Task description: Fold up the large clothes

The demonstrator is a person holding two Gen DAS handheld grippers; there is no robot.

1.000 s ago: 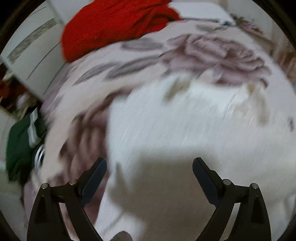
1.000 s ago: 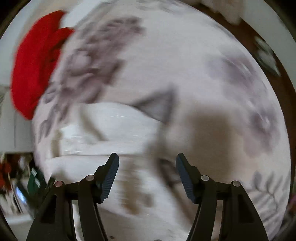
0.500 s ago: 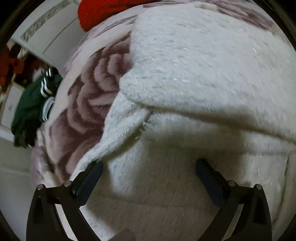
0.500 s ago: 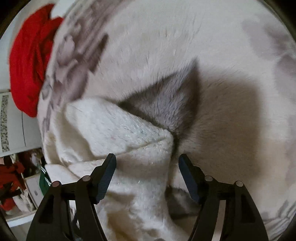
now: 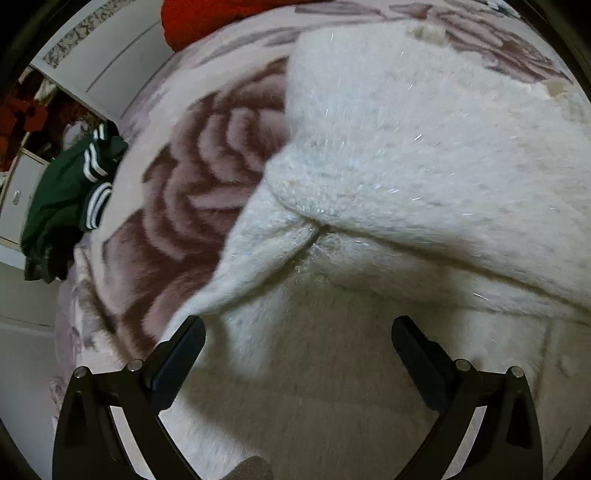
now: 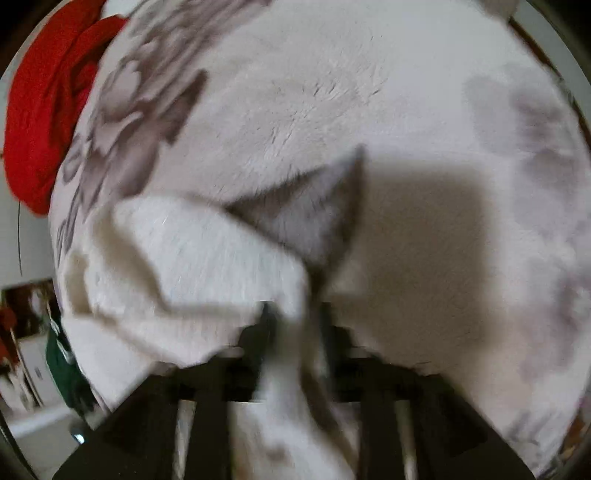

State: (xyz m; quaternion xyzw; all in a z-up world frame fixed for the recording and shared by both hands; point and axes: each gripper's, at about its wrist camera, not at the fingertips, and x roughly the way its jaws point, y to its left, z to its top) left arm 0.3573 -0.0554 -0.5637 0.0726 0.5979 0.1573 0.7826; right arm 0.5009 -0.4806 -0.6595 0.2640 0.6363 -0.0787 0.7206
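A fluffy white sweater [image 5: 406,166] lies on a floral blanket [image 5: 192,177] and fills most of the left wrist view, with a sleeve folded across its body. My left gripper [image 5: 299,339] is open, low over the sweater's near part, its fingers apart on either side of the fabric. In the right wrist view the sweater [image 6: 192,258] lies at the lower left. My right gripper [image 6: 295,321] is shut on a fold of the white sweater at its edge; the image is blurred.
A red garment [image 6: 44,110] lies at the far end of the blanket, also in the left wrist view [image 5: 207,18]. A green garment with white stripes [image 5: 70,192] sits off the blanket's left edge. White cabinet doors [image 5: 110,62] stand behind.
Both grippers dropped down close to the sweater. The right gripper has closed on the sweater's edge. The left gripper stays open and has shifted slightly.
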